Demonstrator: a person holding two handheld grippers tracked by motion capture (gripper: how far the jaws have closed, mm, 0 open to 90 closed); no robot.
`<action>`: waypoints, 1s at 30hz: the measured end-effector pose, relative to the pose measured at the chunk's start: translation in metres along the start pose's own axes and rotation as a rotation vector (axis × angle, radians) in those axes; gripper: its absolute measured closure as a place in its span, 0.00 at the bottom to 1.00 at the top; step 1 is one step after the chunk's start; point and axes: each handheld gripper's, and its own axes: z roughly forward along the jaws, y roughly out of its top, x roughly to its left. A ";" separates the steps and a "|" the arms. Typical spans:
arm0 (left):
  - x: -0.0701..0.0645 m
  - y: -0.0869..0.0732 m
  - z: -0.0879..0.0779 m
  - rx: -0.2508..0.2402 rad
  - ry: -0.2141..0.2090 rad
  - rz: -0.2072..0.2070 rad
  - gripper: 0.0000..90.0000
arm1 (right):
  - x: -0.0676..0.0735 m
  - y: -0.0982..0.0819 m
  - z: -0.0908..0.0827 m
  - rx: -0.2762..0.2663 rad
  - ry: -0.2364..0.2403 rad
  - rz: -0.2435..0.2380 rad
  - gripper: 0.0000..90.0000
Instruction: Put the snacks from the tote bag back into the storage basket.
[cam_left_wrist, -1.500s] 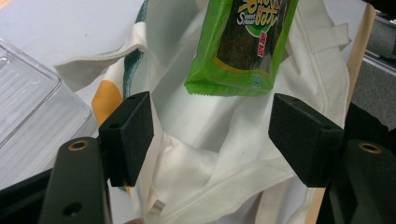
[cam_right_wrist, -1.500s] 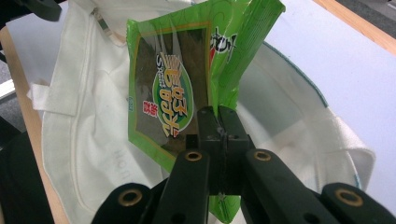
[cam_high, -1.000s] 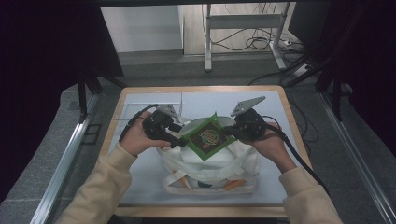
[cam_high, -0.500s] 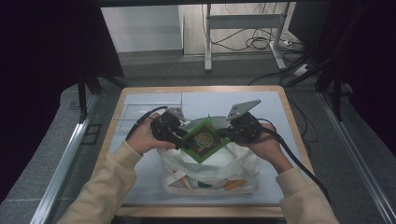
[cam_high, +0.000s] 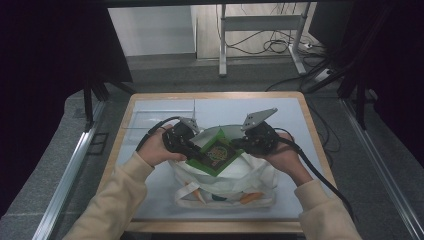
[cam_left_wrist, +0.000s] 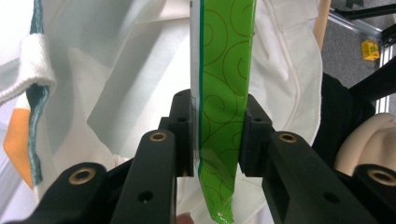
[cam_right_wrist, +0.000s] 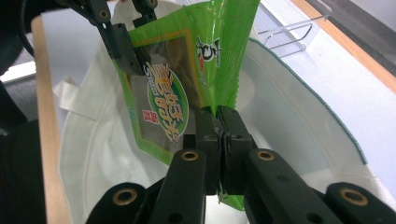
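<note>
Green foil snack packet hangs just above the white cloth bag; it looks light, crinkly and slippery, best pinched at its edges. Left gripper, jaws just closing, clamps one side; right gripper pinches the opposite edge, forearms converging.

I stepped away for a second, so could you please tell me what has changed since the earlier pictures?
The left hand-held gripper has just been closing its jaws and now presses on the green plastic snack packet, which sank slightly toward the white cloth tote bag. The right hand-held gripper stays clamped on the packet's edge; the bag has not moved.
</note>
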 end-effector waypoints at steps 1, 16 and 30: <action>0.000 0.000 0.000 0.001 0.003 0.001 0.81 | 0.000 0.000 0.000 -0.003 0.000 -0.005 0.96; 0.000 -0.015 -0.017 -0.067 0.028 -0.017 0.81 | 0.008 -0.003 -0.019 -0.130 -0.087 0.059 0.48; -0.005 -0.031 -0.028 -0.176 0.067 -0.046 0.81 | 0.010 -0.028 -0.036 -0.181 -0.121 0.175 0.41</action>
